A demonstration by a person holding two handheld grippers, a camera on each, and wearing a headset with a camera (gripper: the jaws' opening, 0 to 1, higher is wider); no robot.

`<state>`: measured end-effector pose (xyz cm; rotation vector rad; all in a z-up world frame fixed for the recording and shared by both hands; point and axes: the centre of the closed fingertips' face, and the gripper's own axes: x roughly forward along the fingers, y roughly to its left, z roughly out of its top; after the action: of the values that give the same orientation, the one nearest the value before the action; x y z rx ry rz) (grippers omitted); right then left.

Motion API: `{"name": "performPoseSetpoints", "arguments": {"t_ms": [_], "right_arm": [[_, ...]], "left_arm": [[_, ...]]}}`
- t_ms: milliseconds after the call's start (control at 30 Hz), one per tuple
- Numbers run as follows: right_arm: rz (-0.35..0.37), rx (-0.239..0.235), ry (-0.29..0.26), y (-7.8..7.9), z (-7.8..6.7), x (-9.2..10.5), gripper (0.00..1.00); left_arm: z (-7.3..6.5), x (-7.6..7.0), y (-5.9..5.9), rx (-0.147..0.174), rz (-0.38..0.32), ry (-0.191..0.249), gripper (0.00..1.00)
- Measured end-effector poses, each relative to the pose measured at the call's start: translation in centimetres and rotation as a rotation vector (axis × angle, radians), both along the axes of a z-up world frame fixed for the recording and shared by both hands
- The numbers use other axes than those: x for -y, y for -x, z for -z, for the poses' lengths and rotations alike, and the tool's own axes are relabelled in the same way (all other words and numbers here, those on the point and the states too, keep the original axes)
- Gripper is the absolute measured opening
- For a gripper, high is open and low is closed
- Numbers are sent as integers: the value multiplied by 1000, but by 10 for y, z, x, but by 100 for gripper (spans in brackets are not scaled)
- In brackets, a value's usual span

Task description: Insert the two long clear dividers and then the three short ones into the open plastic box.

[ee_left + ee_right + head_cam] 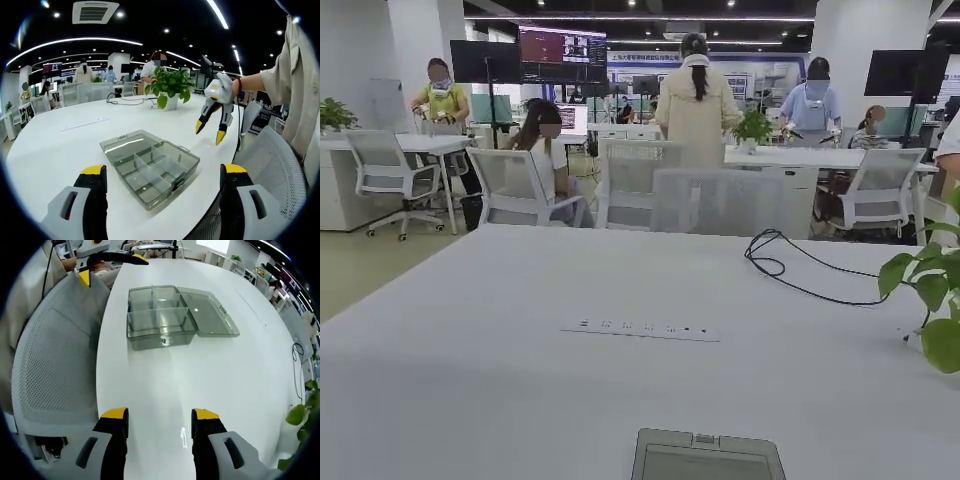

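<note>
I had left gripper (pixel 162 169) spread wide, empty, near open plastic box (pixel 150 200) on white table (pixel 200 370); right gripper (pixel 160 413) parted, empty; dividers (pixel 160 310) seated in box

White bench (pixel 470 380) right across, and the plastic box (pixel 150 162) is clear with a smoky grey-green tint. Left gripper (pixel 163 169) and right gripper (pixel 160 414) match: grey bodies, black jaws, bright yellow tips. Green leaves on the plant (pixel 172 82), white pot (pixel 171 102), black cable (pixel 748 256), pale grey mesh chair (pixel 55 365)

Bare table (pixel 165 385) around the box (pixel 157 315); chair (pixel 55 355) probably crowds one edge; plant (pixel 170 85) well apart.
</note>
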<state>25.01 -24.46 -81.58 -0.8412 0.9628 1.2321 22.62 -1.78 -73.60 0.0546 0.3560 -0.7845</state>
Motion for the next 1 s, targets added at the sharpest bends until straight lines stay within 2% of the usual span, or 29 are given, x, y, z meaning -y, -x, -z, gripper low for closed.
{"name": "performPoseSetpoints", "arguments": {"t_ms": [300,567,700,1000], "right_arm": [[16,-6,61,-3,16,31,51],[1,-16,100,-4,25,47,49],[-26,-10,145,-5,31,58,46],[-26,-11,169,-8,39,71,40]], "left_arm": [[1,-1,-1,-1,-5,-3,95],[2,-1,-1,-3,-10,-7,94],[3,-2,-1,-6,-11,-10,93],[4,-3,-1,-7,-14,-16,92]]}}
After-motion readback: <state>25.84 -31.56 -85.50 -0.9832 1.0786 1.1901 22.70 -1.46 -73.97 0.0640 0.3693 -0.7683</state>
